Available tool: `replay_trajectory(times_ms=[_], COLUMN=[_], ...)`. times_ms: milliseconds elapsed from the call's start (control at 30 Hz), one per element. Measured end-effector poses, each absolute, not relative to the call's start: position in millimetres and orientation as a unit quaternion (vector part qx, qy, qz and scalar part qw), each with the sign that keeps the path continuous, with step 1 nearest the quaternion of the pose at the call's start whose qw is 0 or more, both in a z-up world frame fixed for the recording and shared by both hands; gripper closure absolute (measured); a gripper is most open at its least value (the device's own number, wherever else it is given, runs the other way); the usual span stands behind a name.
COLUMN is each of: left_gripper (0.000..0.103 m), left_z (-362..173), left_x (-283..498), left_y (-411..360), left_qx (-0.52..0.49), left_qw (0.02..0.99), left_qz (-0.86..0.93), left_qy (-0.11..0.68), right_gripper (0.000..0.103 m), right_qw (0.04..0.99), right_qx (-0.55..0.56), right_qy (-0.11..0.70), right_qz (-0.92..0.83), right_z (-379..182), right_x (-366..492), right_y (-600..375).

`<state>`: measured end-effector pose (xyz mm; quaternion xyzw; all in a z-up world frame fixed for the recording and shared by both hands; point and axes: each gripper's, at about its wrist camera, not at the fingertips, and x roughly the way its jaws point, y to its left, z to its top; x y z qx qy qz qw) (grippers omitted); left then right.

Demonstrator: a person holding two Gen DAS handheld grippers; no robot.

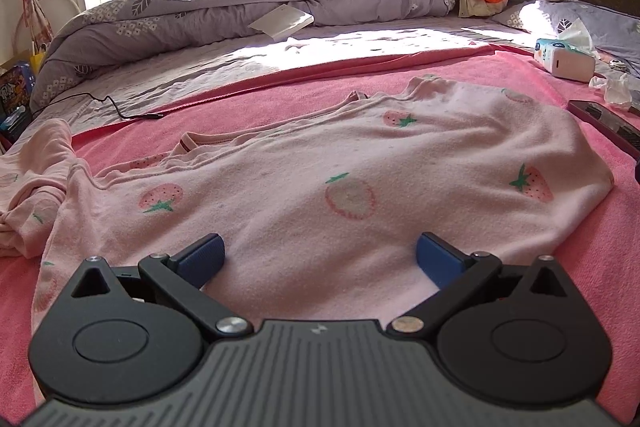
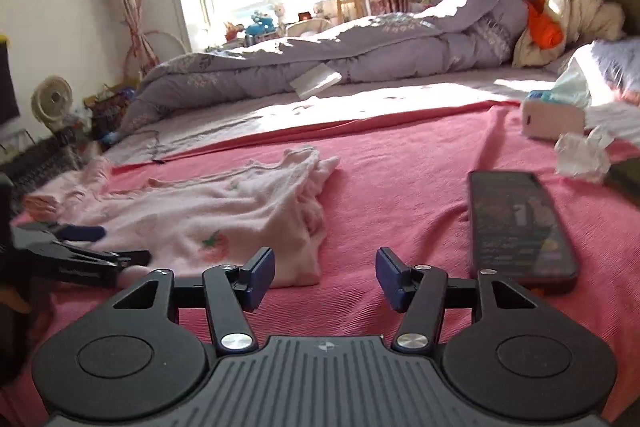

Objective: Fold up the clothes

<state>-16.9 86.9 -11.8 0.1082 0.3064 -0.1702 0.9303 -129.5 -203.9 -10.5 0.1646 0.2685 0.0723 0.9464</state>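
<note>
1. Left claw (image 1: 320, 259): jaws spread wide, nothing gripped. It hangs low over the near hem of the pink strawberry shirt (image 1: 320, 171); pads apart, fabric only beneath them.
2. Right claw (image 2: 325, 279): jaws partly open, empty, over bare pink blanket (image 2: 400, 195). Shirt's right edge sits just left of its left finger.
3. Shirt lies flat on the blanket, towards the bed's near edge. Long axis runs left-right: collar and bunched sleeve left, hem right.
4. Judgement: left claw is nearer the body; right claw must shift left to catch the hem edge.
5. Phone (image 2: 520, 223) lies just right of the right claw; tissue box (image 1: 566, 61) beyond, well clear.
</note>
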Motion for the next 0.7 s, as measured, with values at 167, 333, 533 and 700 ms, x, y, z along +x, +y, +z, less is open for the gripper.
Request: replay_trajectory(times_ms=[167, 333, 533, 700], left_gripper=[0.0, 0.0, 0.0, 0.0], left_z=[-7, -5, -11, -10], left_x=[-18, -25, -26, -36], left_y=[81, 59, 63, 67], left_qx=[0.121, 0.183, 0.176, 0.169], left_qw=[0.93, 0.933, 0.936, 0.932], left_qz=[-0.157, -0.131, -0.142, -0.148], left_qy=[0.309, 0.281, 0.271, 0.285], right_gripper=[0.019, 0.0, 0.0, 0.007], right_qw=[0.912, 0.907, 0.917, 0.919], right_qx=[0.247, 0.27, 0.282, 0.281], right_qy=[0.301, 0.29, 0.256, 0.262], right_qz=[0.126, 0.143, 0.116, 0.09], right_z=[-24, -27, -31, -27], right_x=[-121, -120, -123, -119], right_y=[-203, -198, -192, -194])
